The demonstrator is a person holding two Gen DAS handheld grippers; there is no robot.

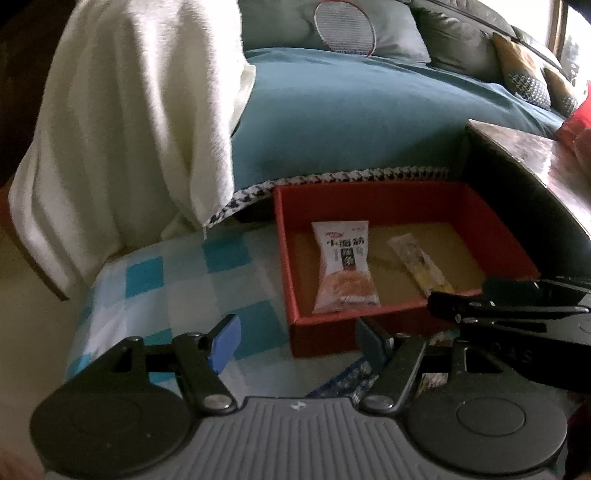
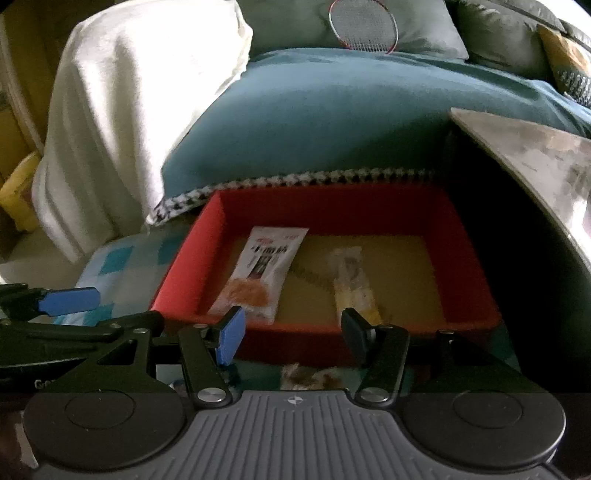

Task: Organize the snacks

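white towel (image 1: 122,122) draped left | teal sofa cover (image 1: 351,122) | racket (image 1: 345,27) behind | checked cloth (image 1: 166,291) below

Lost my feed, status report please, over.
Left tool and right tool open, empty. Two snack packets lying in red box. Nothing in the way.

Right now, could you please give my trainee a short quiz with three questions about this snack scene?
1. True or false: the red box holds two snack packets.
2. Which packet lies nearer the checked cloth? A) white packet with an orange picture B) slim clear packet with a yellow end
3. Fill in: the left tongs hold ____.

Key: 1 true; 2 A; 3 nothing.
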